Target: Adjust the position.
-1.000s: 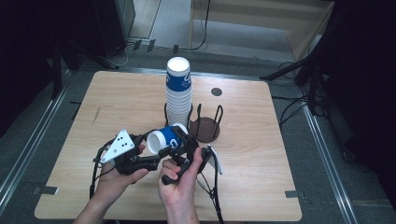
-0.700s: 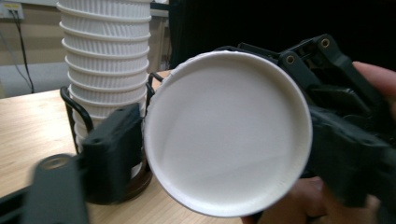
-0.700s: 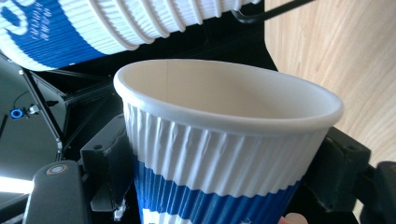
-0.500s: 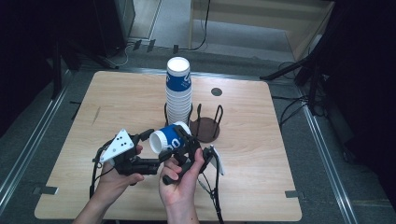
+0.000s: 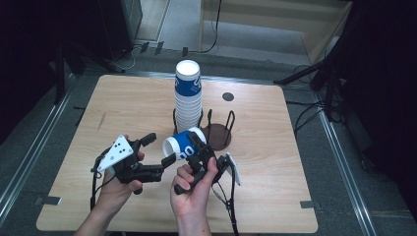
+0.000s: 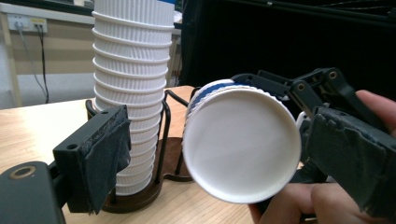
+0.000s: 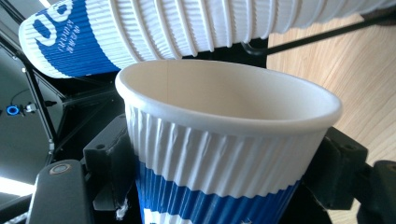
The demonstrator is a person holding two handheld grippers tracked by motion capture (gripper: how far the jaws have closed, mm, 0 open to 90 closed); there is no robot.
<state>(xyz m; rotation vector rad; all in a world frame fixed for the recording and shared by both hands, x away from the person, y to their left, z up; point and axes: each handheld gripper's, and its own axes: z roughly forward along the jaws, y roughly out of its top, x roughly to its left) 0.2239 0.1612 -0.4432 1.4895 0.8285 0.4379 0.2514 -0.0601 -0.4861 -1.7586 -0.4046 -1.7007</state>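
Observation:
A blue-and-white ribbed paper cup (image 5: 183, 144) lies tilted on its side above the table, my right gripper (image 5: 197, 151) shut on its wall. In the right gripper view the cup (image 7: 219, 158) sits between the jaws with its open rim up. My left gripper (image 5: 160, 149) is open, its two jaws standing either side of the cup's white base (image 6: 240, 144) without touching it. The left gripper's pads (image 6: 105, 154) are apart from the cup. A tall stack of the same cups (image 5: 188, 98) stands in a black wire holder (image 5: 216, 123).
The wire holder has a round brown base (image 5: 221, 137) near the middle of the wooden table (image 5: 123, 108). A small dark disc (image 5: 227, 97) is set in the table behind it. Cables (image 5: 226, 201) trail from the grippers toward the front edge.
Almost nothing differs. The held cup has lifted slightly, and the left gripper's open jaws have edged a little closer around its base.

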